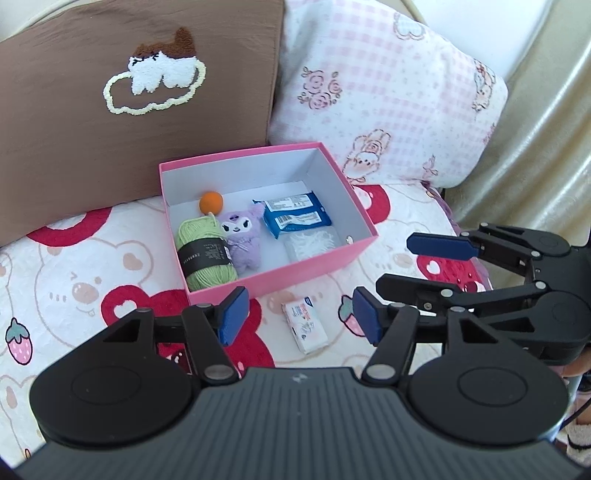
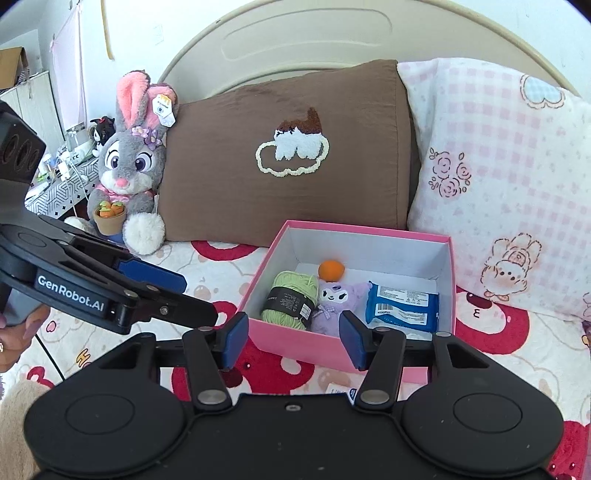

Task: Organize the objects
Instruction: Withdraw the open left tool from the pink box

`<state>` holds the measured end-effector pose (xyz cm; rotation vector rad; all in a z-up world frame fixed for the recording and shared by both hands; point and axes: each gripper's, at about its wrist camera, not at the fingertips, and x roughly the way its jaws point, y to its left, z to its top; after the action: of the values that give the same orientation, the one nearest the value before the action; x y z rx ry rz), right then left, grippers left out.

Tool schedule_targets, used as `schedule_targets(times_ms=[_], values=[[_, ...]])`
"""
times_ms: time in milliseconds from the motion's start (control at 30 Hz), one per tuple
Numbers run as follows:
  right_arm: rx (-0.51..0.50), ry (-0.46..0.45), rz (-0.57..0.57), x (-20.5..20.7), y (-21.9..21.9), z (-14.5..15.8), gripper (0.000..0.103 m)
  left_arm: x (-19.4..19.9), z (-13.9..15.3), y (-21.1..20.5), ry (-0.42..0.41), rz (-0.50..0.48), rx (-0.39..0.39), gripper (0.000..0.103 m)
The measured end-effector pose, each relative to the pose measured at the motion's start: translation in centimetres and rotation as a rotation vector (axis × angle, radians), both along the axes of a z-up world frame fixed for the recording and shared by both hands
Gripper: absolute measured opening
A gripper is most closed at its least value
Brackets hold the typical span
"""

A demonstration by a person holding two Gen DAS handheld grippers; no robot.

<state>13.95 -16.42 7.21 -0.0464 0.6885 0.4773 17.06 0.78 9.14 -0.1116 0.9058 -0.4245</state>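
An open pink box [image 1: 295,269] stands on the bed. Inside it lie a green yarn skein [image 1: 205,254], an orange ball [image 1: 211,202], a purple plush doll [image 1: 243,236], blue wipe packets [image 1: 295,214] and a clear white packet [image 1: 314,242]. A small white tissue pack [image 1: 304,326] lies on the bedspread in front of the box. My left gripper [image 1: 300,315] hovers open above that pack, with nothing between its fingers. My right gripper [image 2: 295,339] is open and empty before the box [image 2: 288,347]. Each gripper also shows in the other's view: the right gripper [image 1: 413,266] and the left gripper [image 2: 195,299].
A brown pillow [image 2: 288,147] and a pink checked pillow [image 2: 498,177] lean against the headboard [image 2: 306,33] behind the box. A grey bunny plush [image 2: 129,166] sits at the left. The bear-print bedspread [image 1: 74,288] stretches to the left of the box.
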Motion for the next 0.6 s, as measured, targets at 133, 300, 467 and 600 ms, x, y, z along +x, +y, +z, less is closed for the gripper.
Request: schedule_targets(times_ms=[133, 300, 467, 600], values=[[-0.032, -0.04, 0.01, -1.8, -0.1, -0.1, 0.062, -1.0, -0.3, -0.1, 0.003, -0.007, -0.007, 0.064], [-0.05, -0.108, -0.01, -4.3, -1.8, -0.9, 0.067, -2.2, -1.8, 0.0, 0.025, -0.002, -0.025, 0.066], [-0.044, -0.145, 0.012, -5.2, -3.2, -1.5, 0.079, -2.5, -3.9, -0.4, 0.079, 0.006, -0.072, 0.068], [-0.084, -0.192, 0.066, -6.1, -3.2, -2.2, 0.089, -2.6, -6.0, -0.6, 0.143, 0.025, -0.138, 0.07]])
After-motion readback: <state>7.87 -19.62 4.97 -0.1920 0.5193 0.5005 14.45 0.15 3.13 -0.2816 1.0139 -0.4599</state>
